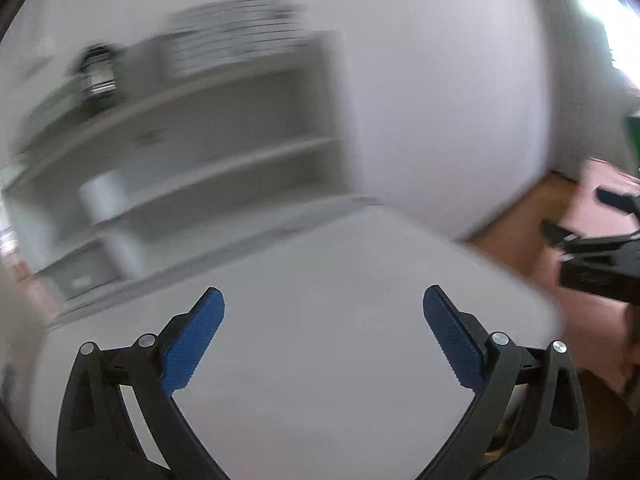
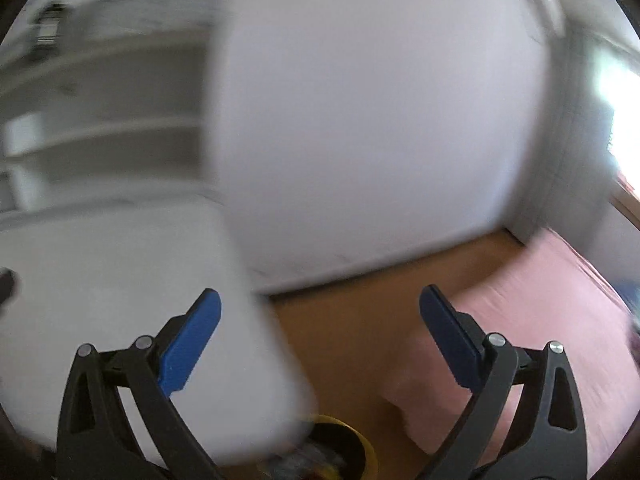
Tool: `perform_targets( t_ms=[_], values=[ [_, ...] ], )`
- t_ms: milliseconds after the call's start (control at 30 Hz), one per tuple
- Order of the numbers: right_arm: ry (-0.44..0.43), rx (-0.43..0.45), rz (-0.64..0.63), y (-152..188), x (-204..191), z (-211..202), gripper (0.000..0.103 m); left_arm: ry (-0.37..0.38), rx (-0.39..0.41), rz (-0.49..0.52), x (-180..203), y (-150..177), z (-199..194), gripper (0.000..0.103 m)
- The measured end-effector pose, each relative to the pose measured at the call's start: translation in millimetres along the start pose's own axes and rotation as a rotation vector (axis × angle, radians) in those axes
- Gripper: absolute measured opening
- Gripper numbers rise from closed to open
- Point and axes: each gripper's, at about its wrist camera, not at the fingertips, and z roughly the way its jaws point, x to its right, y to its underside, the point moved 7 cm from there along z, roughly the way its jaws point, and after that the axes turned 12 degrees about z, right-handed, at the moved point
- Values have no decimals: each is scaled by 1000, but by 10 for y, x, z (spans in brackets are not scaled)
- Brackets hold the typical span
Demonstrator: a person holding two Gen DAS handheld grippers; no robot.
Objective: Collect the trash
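Both the left gripper (image 1: 323, 334) and the right gripper (image 2: 320, 334) have jaws spread wide and empty over the white worktop (image 1: 320, 272), so slow down and look for trash before reaching.

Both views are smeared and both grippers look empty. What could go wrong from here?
Blur hides any trash on the white table, so a piece may be missed. The right gripper is near the left gripper; they might collide. The yellow-rimmed bin sits partly under the table edge, awkward for drops.
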Motion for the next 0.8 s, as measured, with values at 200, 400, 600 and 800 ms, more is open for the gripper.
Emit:
perform_targets(
  t_ms=[200,400,600,800],
  values=[
    [-191,27,-139,7,-1631,51,96,-186,-117,-167,-1187,606,57,97],
    [-257,15,-171,215,-2400,166,96,-248,-188,-274,-1877,1173,205,97],
    [-247,47,-183,370,-2620,189,96,-246,-204,-331,-2179,1310,433,97],
    [-265,65,-187,328,-2677,176,96,-238,-210,-294,-2134,1315,632,97]
  ],
)
